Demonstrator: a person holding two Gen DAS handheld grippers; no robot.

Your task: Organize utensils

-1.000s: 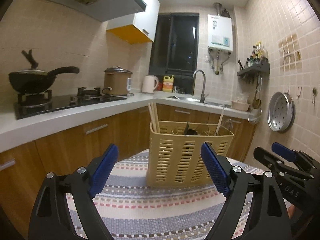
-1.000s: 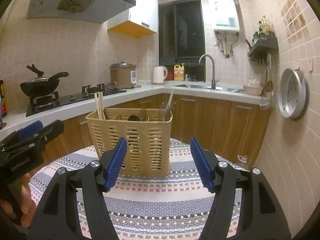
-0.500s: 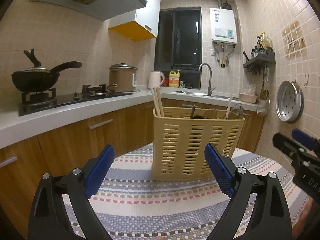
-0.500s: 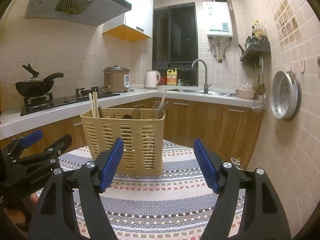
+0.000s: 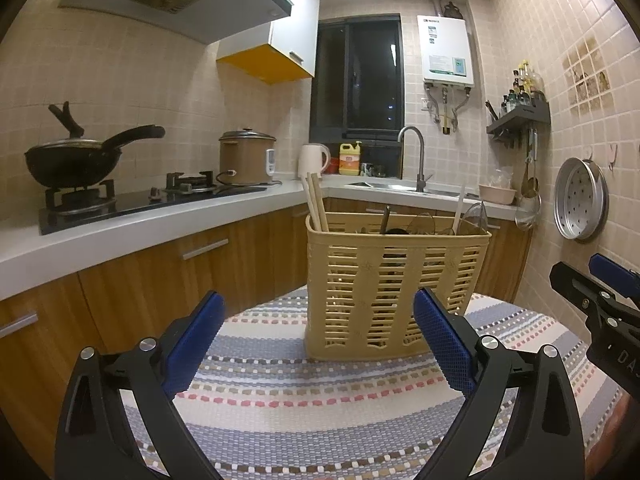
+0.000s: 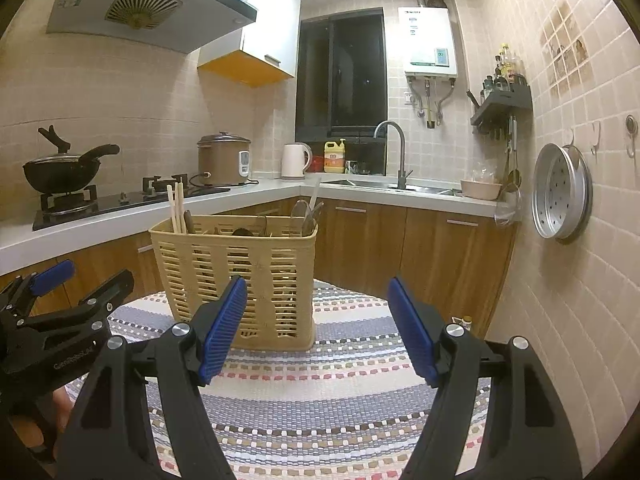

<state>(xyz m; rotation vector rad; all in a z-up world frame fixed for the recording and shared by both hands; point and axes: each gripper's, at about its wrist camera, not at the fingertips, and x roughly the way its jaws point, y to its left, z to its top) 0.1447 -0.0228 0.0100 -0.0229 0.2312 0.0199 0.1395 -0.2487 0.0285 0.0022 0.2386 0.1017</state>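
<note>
A: Claws? Basket spot?

B: Left gripper [image 5: 316,336] and right gripper [image 6: 318,326] both released, holding nothing. Utensil basket [image 5: 394,288] sits upright at frame centre on the striped mat [image 5: 320,392], just ahead of the pads.

A: Risk?

B: Light, tall basket; a bump or a high pull could tip it.

A: Axis?

B: 2 chopsticks [image 5: 316,206] stand near-vertical at its upper-left corner, tips up, leaning slightly left.

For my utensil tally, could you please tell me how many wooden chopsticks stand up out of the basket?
2: the chopsticks stand side by side in the left rear corner of the basket, seen from the right wrist. More may lie hidden inside.
</note>
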